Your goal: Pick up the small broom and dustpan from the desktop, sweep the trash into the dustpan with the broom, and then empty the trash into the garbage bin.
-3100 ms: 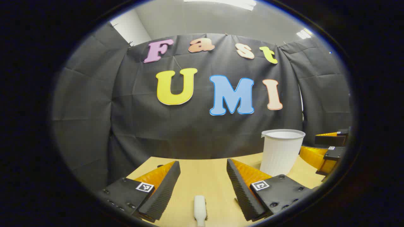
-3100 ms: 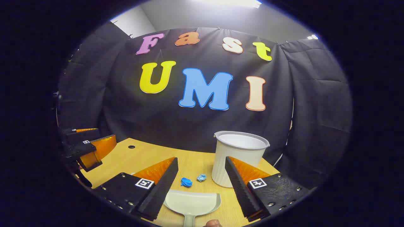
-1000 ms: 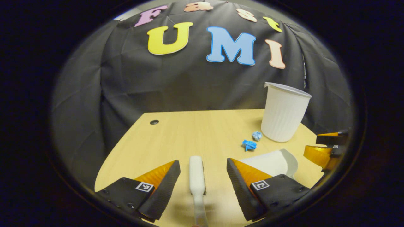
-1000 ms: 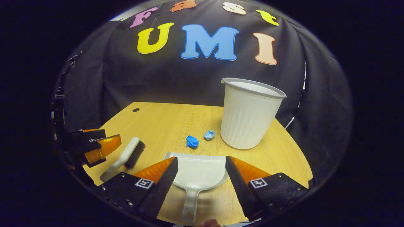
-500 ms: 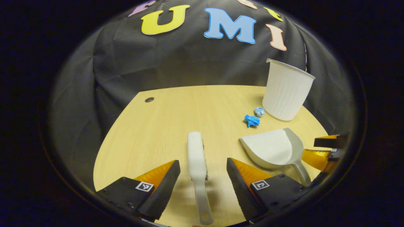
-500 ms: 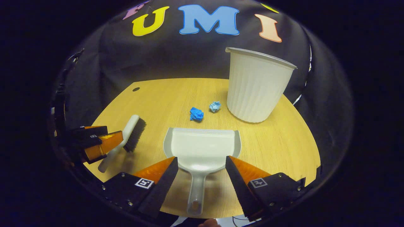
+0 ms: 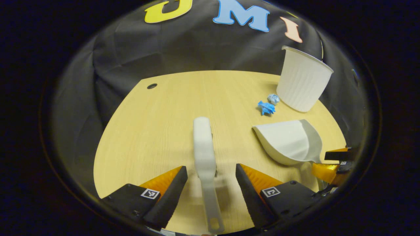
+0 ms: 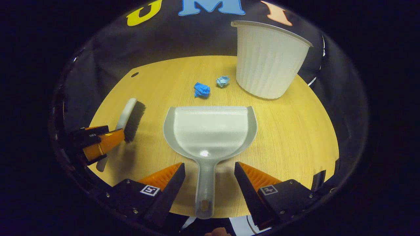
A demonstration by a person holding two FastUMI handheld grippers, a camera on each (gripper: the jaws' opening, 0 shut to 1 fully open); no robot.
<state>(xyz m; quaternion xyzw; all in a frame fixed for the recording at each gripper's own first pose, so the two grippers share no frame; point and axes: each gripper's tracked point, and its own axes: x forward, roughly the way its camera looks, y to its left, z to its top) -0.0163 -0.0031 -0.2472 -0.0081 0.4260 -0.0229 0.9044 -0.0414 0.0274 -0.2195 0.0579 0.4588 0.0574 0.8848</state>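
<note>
The small white broom (image 7: pixel 204 147) lies flat on the wooden worktop (image 7: pixel 157 124). Its handle sits between the spread fingers of the left hand-held gripper (image 7: pixel 211 183), which do not touch it. The white dustpan (image 8: pixel 210 131) lies just to its right. Its handle points back between the spread fingers of the right hand-held gripper (image 8: pixel 209 183). Past the dustpan's front edge lie two blue paper balls (image 8: pixel 201 89), near each other. The white garbage bin (image 8: pixel 267 59) stands upright just beside them.
</note>
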